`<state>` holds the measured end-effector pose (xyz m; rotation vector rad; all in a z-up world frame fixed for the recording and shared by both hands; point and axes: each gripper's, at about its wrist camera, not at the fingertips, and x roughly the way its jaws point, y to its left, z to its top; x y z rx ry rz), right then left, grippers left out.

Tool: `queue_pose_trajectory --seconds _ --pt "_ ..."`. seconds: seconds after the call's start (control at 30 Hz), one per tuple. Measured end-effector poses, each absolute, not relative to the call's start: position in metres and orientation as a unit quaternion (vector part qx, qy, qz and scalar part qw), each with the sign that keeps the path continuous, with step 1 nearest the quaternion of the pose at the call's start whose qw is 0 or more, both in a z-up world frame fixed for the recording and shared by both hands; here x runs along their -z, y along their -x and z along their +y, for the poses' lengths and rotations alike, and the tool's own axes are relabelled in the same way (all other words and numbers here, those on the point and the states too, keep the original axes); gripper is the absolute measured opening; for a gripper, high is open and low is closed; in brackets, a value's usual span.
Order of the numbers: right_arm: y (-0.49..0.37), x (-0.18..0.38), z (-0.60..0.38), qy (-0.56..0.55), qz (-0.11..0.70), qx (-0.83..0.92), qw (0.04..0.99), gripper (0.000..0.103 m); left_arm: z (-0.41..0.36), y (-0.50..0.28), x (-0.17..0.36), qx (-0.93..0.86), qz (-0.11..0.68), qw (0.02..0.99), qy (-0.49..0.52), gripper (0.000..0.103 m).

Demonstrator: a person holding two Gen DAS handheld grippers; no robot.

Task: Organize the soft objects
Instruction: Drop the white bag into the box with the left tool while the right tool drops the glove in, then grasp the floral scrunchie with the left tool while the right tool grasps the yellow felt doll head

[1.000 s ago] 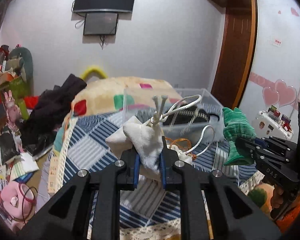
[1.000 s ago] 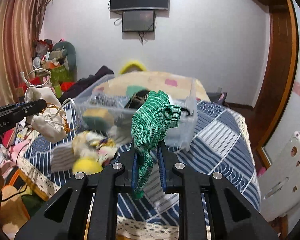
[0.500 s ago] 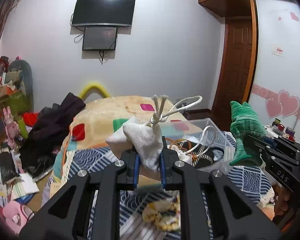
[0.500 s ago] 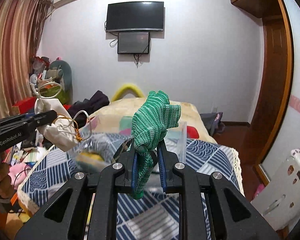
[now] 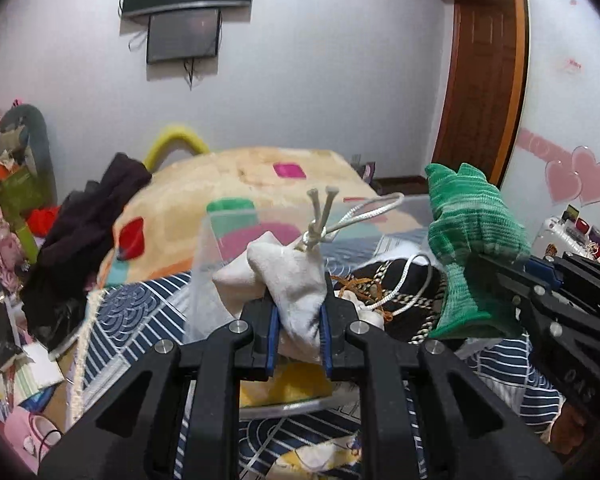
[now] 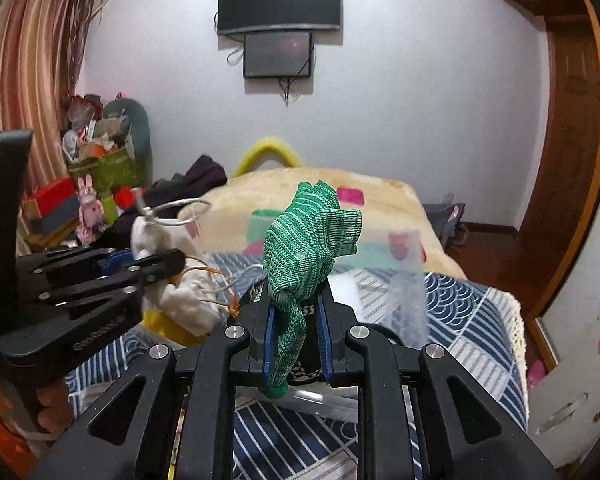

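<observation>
The task looks partway done: the clear plastic bin [image 5: 220, 248] on the bed [image 6: 460, 312] already holds a dark braided item [image 5: 400, 292] and something yellow [image 5: 292, 390], and 2 more pieces hang above it. The left gripper [image 5: 298, 334] pinches a white drawstring pouch [image 5: 292, 280]; to its right, the right gripper [image 6: 292, 336] pinches a green knit glove [image 6: 308, 240]. Both still need dropping in. The pouch's loose cord [image 5: 364, 216] could snag on a finger or the rim. A patterned soft piece [image 5: 316, 456] lies on the near bedspread.
</observation>
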<state>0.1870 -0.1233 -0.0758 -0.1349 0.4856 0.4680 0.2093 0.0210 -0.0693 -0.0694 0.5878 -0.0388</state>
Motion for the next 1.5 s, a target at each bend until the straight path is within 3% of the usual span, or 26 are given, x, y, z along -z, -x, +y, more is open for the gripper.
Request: queue_pose_trajectory --seconds 0.23,0.33,0.43,0.5,0.57,0.73,0.83,1.17,1.5 --pt "-0.199 0.091 -0.120 0.071 0.269 -0.220 0.935 0.017 0.012 -0.230 0.086 0.021 0.310 0.950 0.016 0.016" --pt "-0.200 0.093 -0.119 0.077 0.273 -0.213 0.935 0.021 0.010 -0.232 0.088 0.025 0.319 0.947 0.017 0.022" --pt "-0.198 0.089 -0.122 0.082 0.270 -0.200 0.938 0.032 0.012 -0.227 0.085 0.031 0.318 0.947 0.026 0.036" --pt "-0.199 0.087 -0.126 0.079 0.271 -0.198 0.939 0.042 0.011 -0.220 0.081 0.032 0.313 0.949 0.029 0.054" --pt "-0.198 0.086 -0.132 0.074 0.273 -0.200 0.938 0.048 0.010 -0.215 0.077 0.029 0.308 0.951 0.025 0.062" --pt "-0.189 0.080 -0.145 0.068 0.272 -0.197 0.939 0.049 0.009 -0.200 0.064 0.026 0.297 0.954 0.025 0.065" --pt "-0.181 0.073 -0.151 0.065 0.262 -0.194 0.943 0.055 0.013 -0.188 0.056 0.024 0.287 0.957 0.031 0.070" --pt "-0.142 0.051 -0.154 0.062 0.214 -0.207 0.953 0.068 0.030 -0.135 0.024 0.007 0.242 0.969 0.044 0.090" --pt "-0.116 0.079 -0.139 0.061 0.249 -0.242 0.936 0.069 0.035 -0.086 0.053 -0.001 0.272 0.961 0.044 0.091"
